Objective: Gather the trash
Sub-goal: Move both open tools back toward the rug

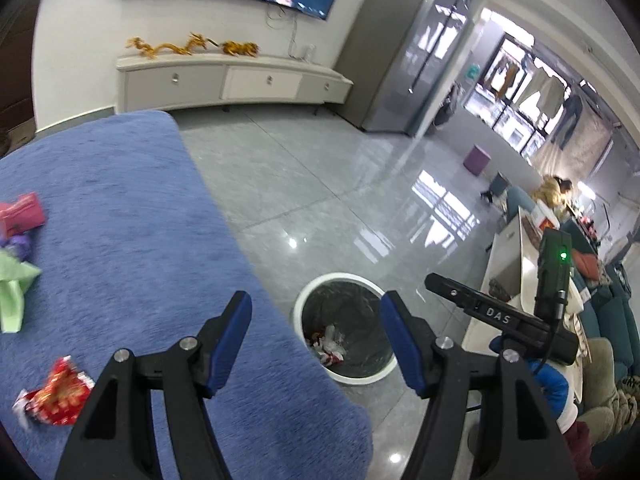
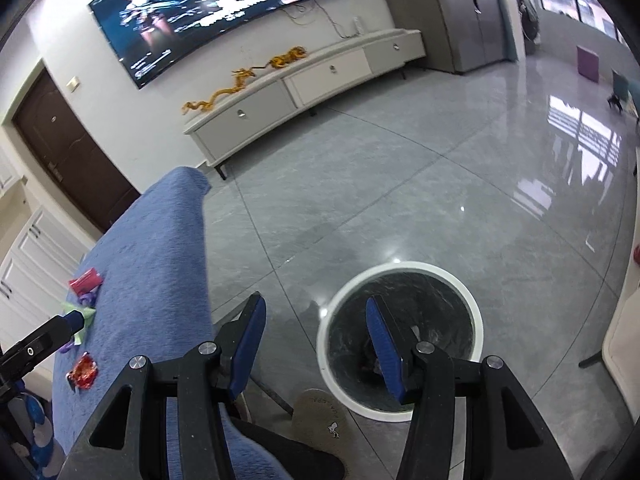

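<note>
A white round bin [image 1: 305, 297] with a black liner stands on the floor beside the blue-covered table [image 1: 120, 208]; crumpled wrappers [image 1: 328, 346] lie inside it. It also shows in the right wrist view [image 2: 400, 270]. My left gripper [image 1: 316, 312] is open and empty, over the table's edge and the bin. My right gripper [image 2: 316, 320] is open and empty, just above the bin's left rim. On the table lie a red wrapper [image 1: 56, 394], a green wrapper [image 1: 14, 292], a purple wrapper [image 1: 20, 244] and a pink packet [image 1: 24, 212]. The right wrist view shows the red wrapper [image 2: 84, 372] and pink packet [image 2: 85, 280].
Grey tiled floor [image 1: 320, 184] stretches to a white TV cabinet [image 1: 240, 80] under a wall TV. A slipper [image 2: 320, 420] lies beside the bin. A white table [image 1: 508, 264] and sofas stand at the right. The right gripper's body [image 1: 500, 320] shows in the left wrist view.
</note>
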Motion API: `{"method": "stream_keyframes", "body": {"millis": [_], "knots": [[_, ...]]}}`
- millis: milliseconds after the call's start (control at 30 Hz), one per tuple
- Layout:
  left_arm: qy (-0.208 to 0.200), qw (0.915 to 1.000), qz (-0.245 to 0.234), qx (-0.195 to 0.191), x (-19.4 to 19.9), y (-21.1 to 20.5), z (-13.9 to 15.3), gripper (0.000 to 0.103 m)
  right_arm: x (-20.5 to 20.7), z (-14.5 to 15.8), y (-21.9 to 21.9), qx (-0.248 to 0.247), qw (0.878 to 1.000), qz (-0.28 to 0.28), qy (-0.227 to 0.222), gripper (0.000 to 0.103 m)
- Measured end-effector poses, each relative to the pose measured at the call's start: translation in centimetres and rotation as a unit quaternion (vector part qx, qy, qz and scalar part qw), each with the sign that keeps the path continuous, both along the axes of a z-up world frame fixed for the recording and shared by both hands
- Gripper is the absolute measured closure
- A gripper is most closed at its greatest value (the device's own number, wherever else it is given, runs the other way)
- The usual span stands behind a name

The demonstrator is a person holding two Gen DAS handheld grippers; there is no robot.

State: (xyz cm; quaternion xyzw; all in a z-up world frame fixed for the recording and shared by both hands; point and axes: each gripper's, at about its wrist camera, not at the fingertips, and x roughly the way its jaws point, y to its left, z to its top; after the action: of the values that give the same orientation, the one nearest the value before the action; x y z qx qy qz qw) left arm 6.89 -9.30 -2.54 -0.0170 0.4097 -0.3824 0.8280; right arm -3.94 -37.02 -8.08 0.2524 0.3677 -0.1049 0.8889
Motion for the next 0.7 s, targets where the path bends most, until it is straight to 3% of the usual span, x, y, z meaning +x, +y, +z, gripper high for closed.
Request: {"method": "stream_keyframes", "body": {"millis": [367, 500, 700], "knots": [[-0.018, 0.9951, 0.085, -0.048, -0.7, 9.6, 1.7, 0.038, 0.9, 4.7, 5.4, -0.045, 0.996, 0.065, -0.032, 0.053], [-0.031, 0.9899, 0.123, -0.062, -0.9, 13.9, 2.3, 0.038, 1.1, 6.8, 7.9, -0.061, 0.993, 0.092, -0.052, 0.053], [-0.052, 0.9741, 0.209, -0.07, -0.7, 22.2, 2.6, 0.038, 1.6, 8.9, 11.8, -0.08, 0.985, 0.135, -0.077, 0.052]]}}
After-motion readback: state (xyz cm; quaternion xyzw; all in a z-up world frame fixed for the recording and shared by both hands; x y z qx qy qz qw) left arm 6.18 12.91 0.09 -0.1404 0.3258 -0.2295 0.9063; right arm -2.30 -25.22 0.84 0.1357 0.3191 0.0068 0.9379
